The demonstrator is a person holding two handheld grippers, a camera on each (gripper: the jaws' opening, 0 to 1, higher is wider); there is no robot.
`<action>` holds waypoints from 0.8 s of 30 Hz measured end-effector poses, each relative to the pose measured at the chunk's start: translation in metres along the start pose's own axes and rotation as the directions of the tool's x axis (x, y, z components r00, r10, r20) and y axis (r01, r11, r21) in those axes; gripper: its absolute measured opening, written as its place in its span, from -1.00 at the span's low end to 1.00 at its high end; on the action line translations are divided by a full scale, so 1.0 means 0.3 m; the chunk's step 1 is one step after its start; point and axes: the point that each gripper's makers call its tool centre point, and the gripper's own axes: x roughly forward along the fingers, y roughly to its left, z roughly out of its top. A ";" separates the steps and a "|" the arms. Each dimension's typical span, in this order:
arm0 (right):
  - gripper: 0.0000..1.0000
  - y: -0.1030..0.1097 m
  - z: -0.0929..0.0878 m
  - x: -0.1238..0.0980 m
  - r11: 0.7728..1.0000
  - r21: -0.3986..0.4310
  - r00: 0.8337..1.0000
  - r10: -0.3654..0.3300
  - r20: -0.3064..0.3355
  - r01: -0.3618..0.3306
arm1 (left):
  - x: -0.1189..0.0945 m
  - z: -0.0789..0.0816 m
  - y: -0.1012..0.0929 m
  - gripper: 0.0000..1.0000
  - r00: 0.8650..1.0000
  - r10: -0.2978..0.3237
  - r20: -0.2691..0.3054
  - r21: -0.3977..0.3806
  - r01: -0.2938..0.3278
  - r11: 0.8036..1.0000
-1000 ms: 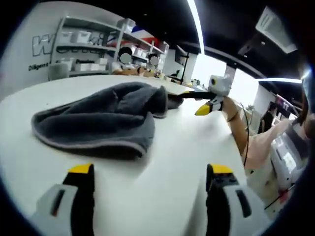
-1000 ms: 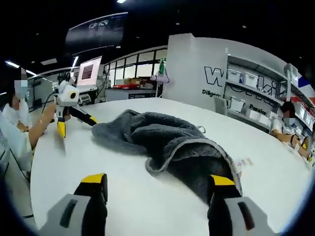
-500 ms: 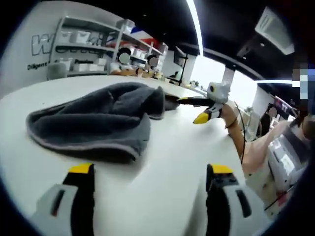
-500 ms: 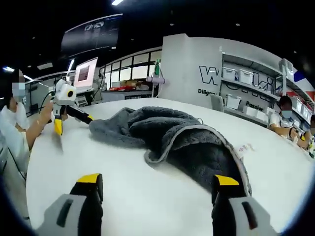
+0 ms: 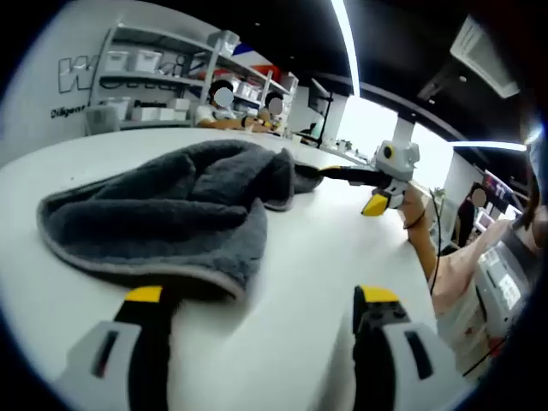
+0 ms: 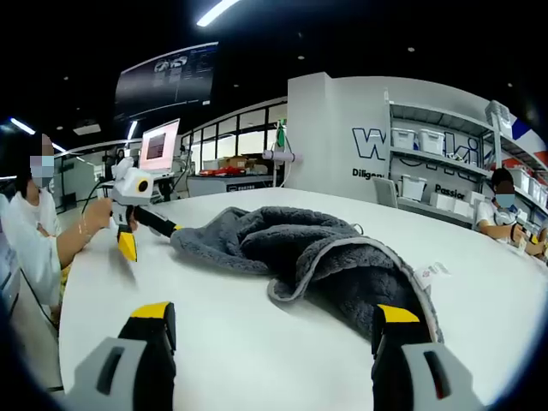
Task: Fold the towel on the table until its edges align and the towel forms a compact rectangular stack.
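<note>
White surface (image 5: 300,257) in a workshop, a crumpled grey towel (image 5: 163,205) heaped on it.
Both grippers are held low, fingers spread wide and released; the left gripper (image 5: 261,300) is set at the towel's near edge, its left finger just under the hem; the right gripper (image 6: 274,317) has its right finger against the towel's end; a white label (image 6: 432,272) is seen in the right gripper view; shelves (image 5: 154,86) are seen behind.

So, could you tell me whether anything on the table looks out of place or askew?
Only the gray towel: it lies crumpled in a heap on the white table, its layers bunched and its pale edges not lined up, far from a rectangular stack. Nothing looks spilled or damaged.
</note>
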 end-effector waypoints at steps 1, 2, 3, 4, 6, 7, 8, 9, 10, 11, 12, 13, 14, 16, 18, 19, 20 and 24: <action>0.99 0.003 0.002 0.000 1.000 0.000 1.000 0.003 0.003 -0.003 | 0.001 0.008 0.006 0.74 1.000 0.007 0.009 0.002 -0.007 1.000; 0.99 0.005 0.004 0.000 1.000 0.000 1.000 0.006 0.006 -0.006 | 0.002 0.016 0.012 0.71 1.000 0.014 0.018 0.003 -0.015 1.000; 0.99 0.008 0.006 -0.001 1.000 0.000 1.000 0.008 0.008 -0.008 | 0.003 0.024 0.018 0.66 0.999 0.022 0.026 0.004 -0.022 1.000; 0.99 0.009 0.008 -0.001 1.000 0.001 1.000 0.010 0.010 -0.010 | 0.006 0.029 0.019 0.63 0.999 0.026 0.029 0.010 -0.027 1.000; 0.98 0.010 0.011 -0.002 1.000 0.001 1.000 0.011 0.014 -0.011 | 0.010 0.030 0.020 0.55 0.999 0.034 0.028 0.020 -0.034 0.999; 0.98 0.011 0.012 -0.003 1.000 0.001 1.000 0.012 0.015 -0.012 | 0.011 0.029 0.021 0.51 0.999 0.036 0.027 0.022 -0.036 0.999; 0.97 0.011 0.012 -0.003 1.000 0.001 1.000 0.012 0.016 -0.012 | 0.011 0.029 0.021 0.45 0.999 0.038 0.026 0.024 -0.038 0.999; 0.97 0.011 0.013 -0.003 1.000 0.001 1.000 0.013 0.016 -0.013 | 0.012 0.029 0.022 0.34 0.999 0.040 0.025 0.026 -0.040 0.999; 0.96 0.015 0.023 -0.006 1.000 0.006 0.999 0.020 0.030 -0.020 | 0.026 0.039 0.029 0.23 0.997 0.065 0.036 0.049 -0.067 0.997; 0.96 0.015 0.025 -0.007 1.000 0.006 0.999 0.021 0.032 -0.021 | 0.028 0.045 0.030 0.11 0.997 0.069 0.045 0.049 -0.071 0.996; 0.96 0.015 0.026 -0.007 1.000 0.007 0.999 0.021 0.033 -0.022 | 0.029 0.047 0.030 -0.06 0.996 0.069 0.050 0.049 -0.072 0.996; 0.95 0.016 0.028 -0.008 1.000 0.007 0.999 0.023 0.036 -0.023 | 0.032 0.059 0.036 -0.20 0.995 0.074 0.067 0.057 -0.078 0.995; 0.95 0.017 0.030 -0.008 1.000 0.007 0.999 0.025 0.038 -0.025 | 0.035 0.070 0.041 -0.34 0.993 0.079 0.085 0.066 -0.084 0.994; 0.94 0.019 0.034 -0.009 1.000 0.007 0.999 0.028 0.043 -0.028 | 0.038 0.086 0.052 -0.55 0.991 0.085 0.104 0.077 -0.093 0.993; 0.94 0.021 0.037 -0.010 0.999 0.007 0.998 0.031 0.047 -0.032 | 0.039 0.090 0.054 -0.60 0.991 0.084 0.106 0.079 -0.093 0.993; 0.93 0.022 0.040 -0.011 0.999 0.008 0.998 0.033 0.050 -0.034 | 0.040 0.089 0.054 -0.65 0.991 0.084 0.104 0.077 -0.093 0.993; 0.93 0.024 0.042 -0.013 0.999 0.008 0.998 0.035 0.053 -0.036 | 0.040 0.089 0.055 -0.71 0.991 0.084 0.101 0.076 -0.092 0.993; 0.92 0.025 0.049 -0.015 0.999 0.009 0.997 0.040 0.062 -0.040 | 0.039 0.090 0.053 -0.90 0.992 0.079 0.097 0.060 -0.085 0.995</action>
